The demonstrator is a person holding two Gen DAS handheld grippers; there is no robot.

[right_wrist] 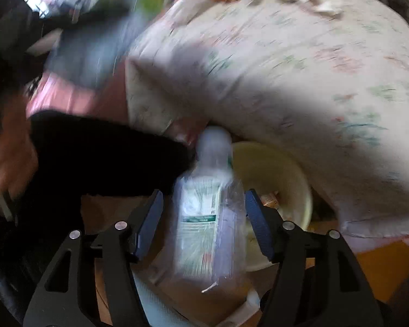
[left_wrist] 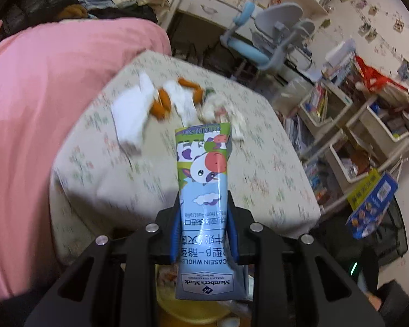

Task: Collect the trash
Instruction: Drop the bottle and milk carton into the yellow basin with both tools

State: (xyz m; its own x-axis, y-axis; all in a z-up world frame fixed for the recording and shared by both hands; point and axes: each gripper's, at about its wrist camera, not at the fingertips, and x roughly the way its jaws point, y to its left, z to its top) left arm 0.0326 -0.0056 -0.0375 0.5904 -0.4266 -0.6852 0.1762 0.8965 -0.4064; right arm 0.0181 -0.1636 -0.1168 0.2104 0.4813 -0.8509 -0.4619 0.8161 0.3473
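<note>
My left gripper (left_wrist: pixel 203 231) is shut on a milk carton (left_wrist: pixel 204 190) with a cartoon cow, held upright above the near edge of a floral-covered bed (left_wrist: pixel 122 179). Beyond it on the cover lie crumpled white tissues (left_wrist: pixel 133 109), orange peels (left_wrist: pixel 161 103) and a crumpled wrapper (left_wrist: pixel 220 109). My right gripper (right_wrist: pixel 203 218) is open; a clear plastic bottle (right_wrist: pixel 210 204) with a white cap and green-white label lies between its fingers, blurred, with gaps on both sides. A yellow bin (right_wrist: pixel 275 185) with scraps inside stands just behind the bottle, under the bed edge.
A pink blanket (left_wrist: pixel 54 95) covers the bed to the left. A blue-grey chair (left_wrist: pixel 272 41) and white desk stand beyond the bed. Storage bins (left_wrist: pixel 354 136) full of books line the right wall. The yellow bin shows below the carton (left_wrist: pixel 177 308).
</note>
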